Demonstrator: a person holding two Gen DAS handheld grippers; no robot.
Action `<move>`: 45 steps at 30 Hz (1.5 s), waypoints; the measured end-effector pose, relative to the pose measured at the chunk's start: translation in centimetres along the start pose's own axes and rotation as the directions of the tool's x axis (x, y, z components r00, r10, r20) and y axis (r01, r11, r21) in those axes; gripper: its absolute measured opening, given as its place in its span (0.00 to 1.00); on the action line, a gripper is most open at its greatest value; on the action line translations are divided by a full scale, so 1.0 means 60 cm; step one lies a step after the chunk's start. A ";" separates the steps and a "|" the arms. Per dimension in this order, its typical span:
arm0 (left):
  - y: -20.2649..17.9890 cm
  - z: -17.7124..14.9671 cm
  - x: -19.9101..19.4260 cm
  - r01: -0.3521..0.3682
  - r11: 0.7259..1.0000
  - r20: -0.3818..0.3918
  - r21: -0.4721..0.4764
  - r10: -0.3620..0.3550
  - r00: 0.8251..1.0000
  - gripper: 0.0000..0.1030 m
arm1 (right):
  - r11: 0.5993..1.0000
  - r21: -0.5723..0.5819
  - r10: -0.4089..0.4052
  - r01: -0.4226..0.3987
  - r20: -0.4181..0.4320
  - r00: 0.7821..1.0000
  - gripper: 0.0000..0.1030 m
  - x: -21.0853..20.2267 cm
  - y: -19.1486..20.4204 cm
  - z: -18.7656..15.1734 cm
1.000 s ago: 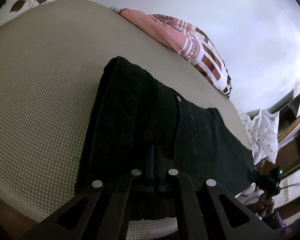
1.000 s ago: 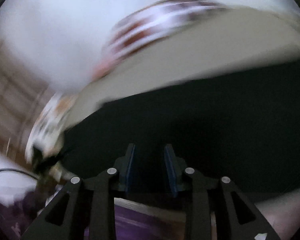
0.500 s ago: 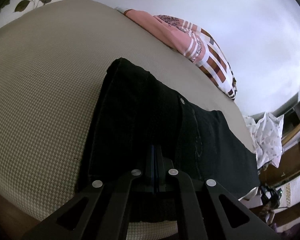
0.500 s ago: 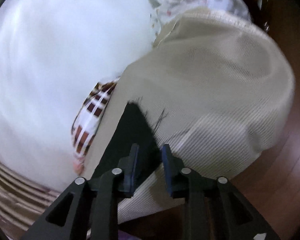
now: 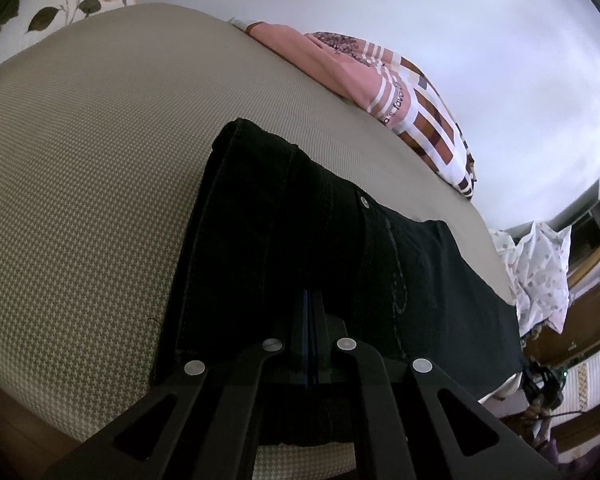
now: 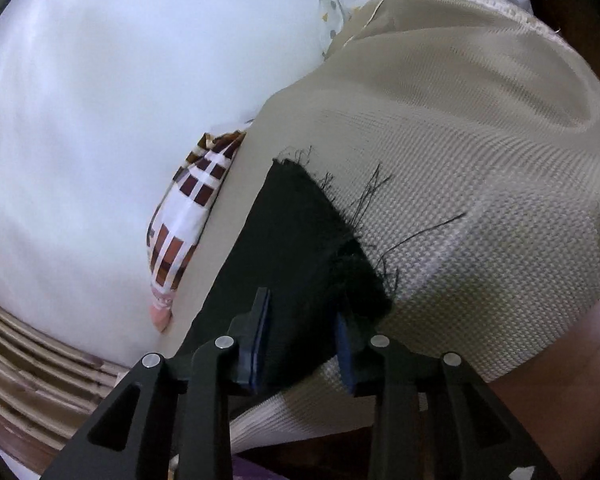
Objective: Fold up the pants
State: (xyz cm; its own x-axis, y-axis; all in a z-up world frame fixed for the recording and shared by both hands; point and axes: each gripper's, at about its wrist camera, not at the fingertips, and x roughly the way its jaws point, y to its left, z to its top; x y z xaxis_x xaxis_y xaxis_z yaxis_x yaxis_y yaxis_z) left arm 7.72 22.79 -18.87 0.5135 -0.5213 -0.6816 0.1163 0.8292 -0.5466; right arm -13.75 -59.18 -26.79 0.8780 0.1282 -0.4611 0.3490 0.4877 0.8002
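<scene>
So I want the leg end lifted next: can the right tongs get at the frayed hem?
Probably yes: the right tongs stand open with the frayed hem just ahead, nothing between.

right: I swung my right gripper (image 6: 302,334) off the broad dark middle of the black denim pants (image 6: 288,236) to their frayed hem end near the beige woven bed (image 6: 480,152) corner | blur gone | jaws apart, hem between them
</scene>
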 end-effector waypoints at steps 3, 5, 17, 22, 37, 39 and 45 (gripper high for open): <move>0.002 -0.002 -0.001 0.006 1.000 0.004 -0.009 -0.006 1.000 0.04 | 0.999 0.042 0.003 -0.005 0.050 0.999 0.29 -0.026 -0.021 0.010; 0.004 -0.003 -0.001 0.012 1.000 0.009 -0.014 -0.012 1.000 0.04 | 0.997 0.079 0.004 -0.009 0.070 0.998 0.32 -0.037 -0.038 0.019; 0.003 -0.004 -0.002 0.009 1.000 0.021 -0.016 -0.009 1.000 0.04 | 0.995 0.071 0.080 -0.075 -0.061 0.995 0.41 0.009 -0.021 -0.003; 0.002 -0.004 -0.002 0.008 1.000 0.021 -0.015 -0.008 1.000 0.04 | 0.999 -0.035 -0.015 0.013 -0.057 0.998 0.35 0.033 0.017 -0.015; -0.020 -0.005 0.000 -0.085 0.996 0.029 0.034 0.084 0.996 0.04 | 0.985 -0.092 -0.155 0.149 -0.055 0.986 0.07 0.040 0.068 -0.005; -0.033 -0.006 0.002 -0.130 0.989 0.032 0.071 0.128 0.991 0.04 | 0.982 -0.117 -0.153 0.146 -0.057 0.987 0.07 0.043 0.090 -0.009; -0.061 -0.016 0.007 -0.238 0.959 0.055 0.152 0.233 0.971 0.04 | 0.976 -0.187 -0.128 0.108 -0.097 0.987 0.08 0.073 0.163 -0.037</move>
State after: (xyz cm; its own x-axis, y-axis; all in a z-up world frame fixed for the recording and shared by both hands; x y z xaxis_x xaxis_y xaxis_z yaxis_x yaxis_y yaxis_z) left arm 6.69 19.37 -17.60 0.5725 -0.3022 -0.7621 0.1180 0.9503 -0.2882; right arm -7.22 -51.90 -21.84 0.7905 0.1476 -0.5944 0.3744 0.6517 0.6596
